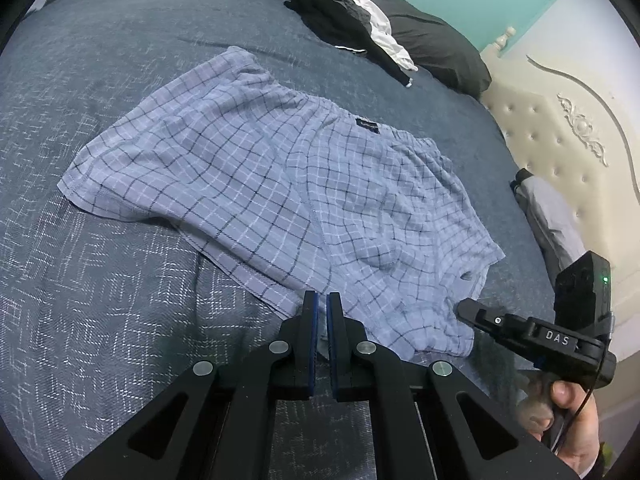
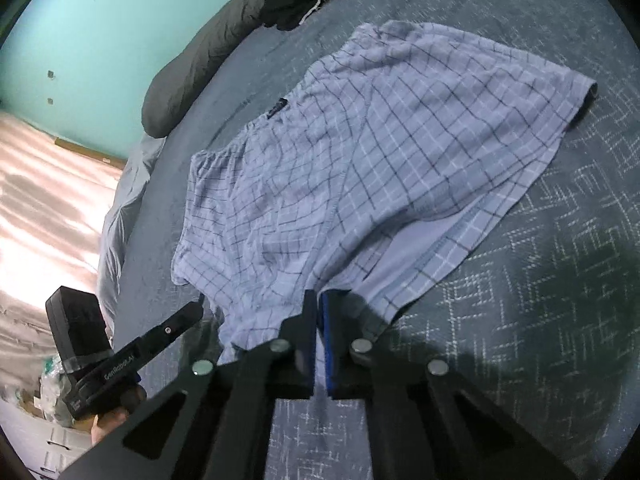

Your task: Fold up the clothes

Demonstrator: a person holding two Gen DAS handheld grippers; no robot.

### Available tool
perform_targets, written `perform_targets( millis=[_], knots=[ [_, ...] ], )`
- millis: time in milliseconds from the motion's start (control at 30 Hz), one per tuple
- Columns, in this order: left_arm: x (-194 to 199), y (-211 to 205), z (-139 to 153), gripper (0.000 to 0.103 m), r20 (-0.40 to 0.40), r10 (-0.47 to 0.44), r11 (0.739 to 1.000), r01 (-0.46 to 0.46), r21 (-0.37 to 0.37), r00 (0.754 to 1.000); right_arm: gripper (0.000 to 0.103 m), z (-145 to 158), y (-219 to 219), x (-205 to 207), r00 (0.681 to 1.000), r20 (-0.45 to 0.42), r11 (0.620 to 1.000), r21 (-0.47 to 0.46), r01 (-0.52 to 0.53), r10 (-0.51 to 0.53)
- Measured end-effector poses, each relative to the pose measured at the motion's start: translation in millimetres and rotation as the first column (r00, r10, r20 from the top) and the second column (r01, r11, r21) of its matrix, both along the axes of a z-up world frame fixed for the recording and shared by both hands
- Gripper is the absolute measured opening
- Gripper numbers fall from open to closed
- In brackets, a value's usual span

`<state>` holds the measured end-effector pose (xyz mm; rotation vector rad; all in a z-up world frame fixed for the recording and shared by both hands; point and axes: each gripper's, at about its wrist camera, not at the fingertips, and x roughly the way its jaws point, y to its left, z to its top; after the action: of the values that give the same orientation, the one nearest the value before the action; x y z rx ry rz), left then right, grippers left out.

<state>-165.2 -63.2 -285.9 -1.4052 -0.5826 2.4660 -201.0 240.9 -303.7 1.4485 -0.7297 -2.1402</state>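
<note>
Light blue checked shorts (image 1: 260, 168) lie spread flat on the bed, waistband at the far side and leg hems toward me. My left gripper (image 1: 322, 300) is shut, its tips at the near hem between the two legs; whether cloth is pinched does not show. In the right wrist view the left gripper (image 2: 198, 308) reaches the shorts' (image 2: 380, 140) lower left corner. My right gripper (image 2: 319, 298) is shut on the near hem, with pale cloth showing between its pads and draped over one finger. From the left wrist view the right gripper (image 1: 464, 307) touches the right leg's hem, held by a hand (image 1: 576, 432).
The blue patterned bedspread (image 1: 100, 320) runs under everything. A pile of dark and white clothes (image 1: 360, 20) rests against a long dark pillow (image 1: 440, 40) at the far side. A cream tufted headboard (image 1: 560, 140) stands at the right. The wall behind is teal.
</note>
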Motion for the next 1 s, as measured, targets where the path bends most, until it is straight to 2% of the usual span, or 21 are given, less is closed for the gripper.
perform_targets(
  millis=[367,567,733,900,1000],
  knots=[
    [1,1,1,0.005,-0.004,-0.001,1.000,0.001,0.004,1.000,0.002,15,-6,19,0.999,-0.042,1.000,0.015,-0.008,0.009],
    [-3,0,0,0.006,-0.002,0.003,1.000,-0.003,0.000,1.000,0.002,2,-12,18,1.000,0.001,0.999,0.029,-0.021,0.021],
    [-3,0,0,0.007,-0.003,0.004,1.000,-0.004,-0.001,1.000,0.005,-3,0,16,0.999,0.032,1.000,0.003,0.026,-0.026],
    [-2,1,0,0.009,-0.004,0.003,1.000,-0.003,-0.001,1.000,0.006,11,16,19,0.996,-0.016,0.995,-0.049,0.089,-0.089],
    [-1,1,0,0.010,-0.002,0.004,1.000,-0.004,-0.001,1.000,0.014,12,30,14,0.989,-0.024,0.986,-0.087,0.140,-0.143]
  ],
)
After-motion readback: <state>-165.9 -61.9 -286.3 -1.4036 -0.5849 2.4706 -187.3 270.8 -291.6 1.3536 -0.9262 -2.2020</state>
